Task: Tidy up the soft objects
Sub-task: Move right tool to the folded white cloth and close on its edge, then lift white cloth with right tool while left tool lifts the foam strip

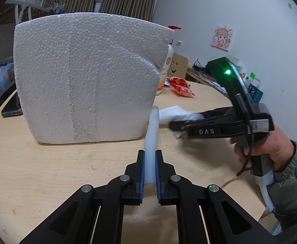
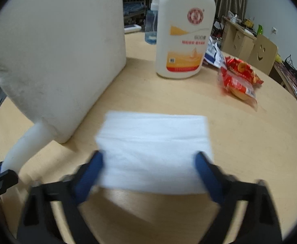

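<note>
Left gripper clamped shut on a white foam tube, which runs from the blue pads toward the near right corner of the standing styrofoam block. Right gripper part open around a flat white foam sheet, pads at its left and right edges; firm press not discernible through the blur. Sheet hanging just above the wooden table. Farther back, white lotion bottle upright, red snack packet to its right.
</note>
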`<state>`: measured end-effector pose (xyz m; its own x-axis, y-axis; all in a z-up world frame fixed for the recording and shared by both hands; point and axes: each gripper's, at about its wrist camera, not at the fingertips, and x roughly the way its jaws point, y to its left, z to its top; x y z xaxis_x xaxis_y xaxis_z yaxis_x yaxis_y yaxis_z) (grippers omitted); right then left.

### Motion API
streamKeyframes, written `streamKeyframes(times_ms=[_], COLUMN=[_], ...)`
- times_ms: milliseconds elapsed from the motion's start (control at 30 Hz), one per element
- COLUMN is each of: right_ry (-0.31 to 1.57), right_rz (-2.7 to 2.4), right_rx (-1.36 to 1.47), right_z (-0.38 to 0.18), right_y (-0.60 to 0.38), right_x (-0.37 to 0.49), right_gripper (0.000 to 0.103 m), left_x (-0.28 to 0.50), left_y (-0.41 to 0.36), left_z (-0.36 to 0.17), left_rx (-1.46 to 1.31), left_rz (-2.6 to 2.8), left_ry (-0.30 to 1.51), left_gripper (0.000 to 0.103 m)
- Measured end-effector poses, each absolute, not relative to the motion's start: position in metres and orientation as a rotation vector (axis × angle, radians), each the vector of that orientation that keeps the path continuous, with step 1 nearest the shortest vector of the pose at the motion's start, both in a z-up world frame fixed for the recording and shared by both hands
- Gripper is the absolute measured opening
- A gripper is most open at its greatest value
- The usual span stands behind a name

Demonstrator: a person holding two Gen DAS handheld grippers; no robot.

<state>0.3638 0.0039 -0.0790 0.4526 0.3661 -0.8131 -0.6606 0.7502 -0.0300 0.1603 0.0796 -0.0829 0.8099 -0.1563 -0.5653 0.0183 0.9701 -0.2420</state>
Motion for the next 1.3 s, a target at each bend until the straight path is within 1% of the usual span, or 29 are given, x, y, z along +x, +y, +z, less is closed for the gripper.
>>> streamKeyframes(times_ms=[33, 67, 133, 233, 500, 1300], right_ry=[0.889, 0.893, 0.894, 0.892, 0.832, 0.639], right_rz=[0.657, 0.656, 0.667, 0.704, 0.754, 0.818], right_rx=[-0.368, -0.374, -0.371, -0.329, -0.256, -0.203], right_z=[-0.076, -0.074, -0.074, -0.074, -0.057, -0.014], right_y=[0.003, 0.003, 0.001, -0.006, -0.02, -0.056], right_x=[0.361, 0.36, 0.356, 0.349, 0.319, 0.245], right_gripper=[0.04, 0.031, 0.018, 0.016, 0.016, 0.016], left_x=[0.16, 0.159, 0.156, 0.151, 0.133, 0.088], left_y=[0.081, 0.082, 0.084, 0.084, 0.074, 0.055], left_z=[-0.083, -0.082, -0.081, -0.079, -0.066, -0.032], left_rx=[-0.233, -0.236, -0.242, -0.244, -0.216, -0.174], left_rz=[-0.096, -0.099, -0.098, -0.091, -0.067, 0.009], left_ry=[0.618, 0.616, 0.602, 0.589, 0.576, 0.504], left_gripper=[0.01, 0.01, 0.009, 0.009, 0.01, 0.01])
